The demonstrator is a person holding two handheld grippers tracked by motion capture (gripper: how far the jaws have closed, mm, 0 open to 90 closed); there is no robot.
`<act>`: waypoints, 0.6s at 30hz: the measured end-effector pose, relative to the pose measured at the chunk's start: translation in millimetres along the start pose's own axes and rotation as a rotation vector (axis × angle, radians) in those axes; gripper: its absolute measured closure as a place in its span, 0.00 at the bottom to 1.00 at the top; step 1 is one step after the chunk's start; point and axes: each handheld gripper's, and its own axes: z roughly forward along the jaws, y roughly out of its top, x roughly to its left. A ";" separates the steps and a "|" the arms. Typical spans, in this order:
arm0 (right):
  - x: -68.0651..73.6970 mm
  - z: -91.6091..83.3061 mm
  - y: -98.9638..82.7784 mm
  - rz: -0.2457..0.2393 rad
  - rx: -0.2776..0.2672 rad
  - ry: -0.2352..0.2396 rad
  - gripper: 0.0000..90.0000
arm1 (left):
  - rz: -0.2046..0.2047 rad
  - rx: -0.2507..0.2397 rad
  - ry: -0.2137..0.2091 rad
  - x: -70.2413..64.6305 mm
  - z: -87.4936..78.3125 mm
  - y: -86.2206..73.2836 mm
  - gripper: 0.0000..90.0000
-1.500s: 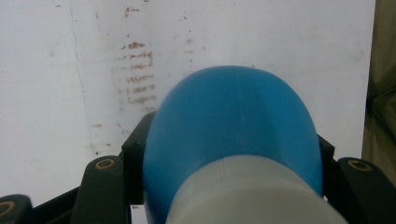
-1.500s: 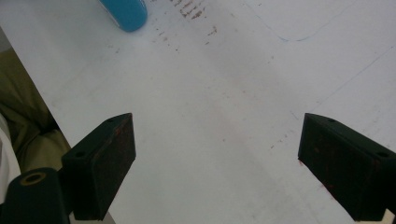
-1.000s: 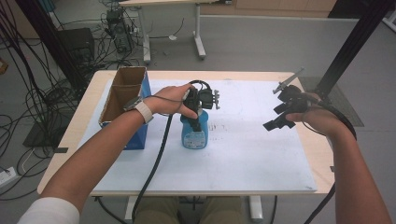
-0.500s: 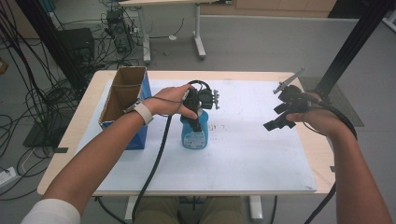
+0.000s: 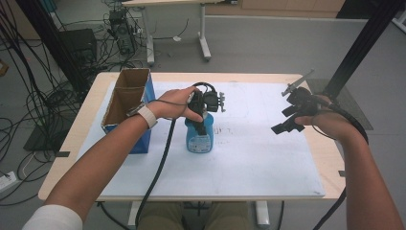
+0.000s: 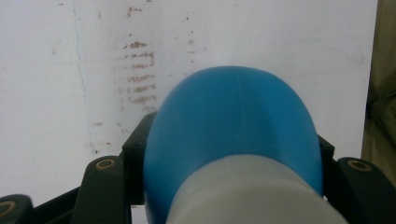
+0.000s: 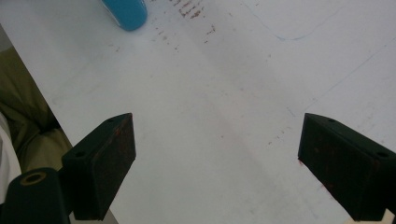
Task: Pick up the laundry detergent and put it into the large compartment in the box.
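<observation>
A blue bottle (image 5: 199, 139) with a white neck stands upright on the white sheet near the table's middle. My left gripper (image 5: 201, 116) comes down on it from above and is shut on its top. In the left gripper view the blue bottle (image 6: 233, 126) bulges between both black jaws, which press its sides. My right gripper (image 5: 291, 119) hovers above the right part of the sheet, open, with nothing between its jaws. In the right gripper view the right gripper (image 7: 215, 165) has wide-set pads over bare white sheet, and the blue bottle (image 7: 126, 13) peeks in at the top left.
An open cardboard box with blue sides (image 5: 128, 108) stands at the table's left, close to my left forearm. The white sheet (image 5: 258, 158) covers most of the wooden table (image 5: 81, 129). A black post (image 5: 359, 45) rises at the right rear. Cables lie on the floor behind.
</observation>
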 end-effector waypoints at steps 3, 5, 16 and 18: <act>0.5 -1.4 -1.5 0.002 -0.003 -0.002 0.13 | -0.007 0.001 0.004 -1.2 -0.2 1.1 0.44; 1.0 -2.2 -2.2 0.002 -0.004 -0.003 0.13 | -0.015 -0.002 0.008 -1.8 -0.8 1.4 0.44; 3.8 -7.5 -5.5 -0.001 -0.015 -0.011 0.13 | -0.083 0.000 0.031 -12.8 -12.8 3.5 0.44; 4.3 -7.2 -5.8 -0.002 -0.015 -0.009 0.13 | -0.099 0.008 0.040 -16.3 -15.8 4.6 0.44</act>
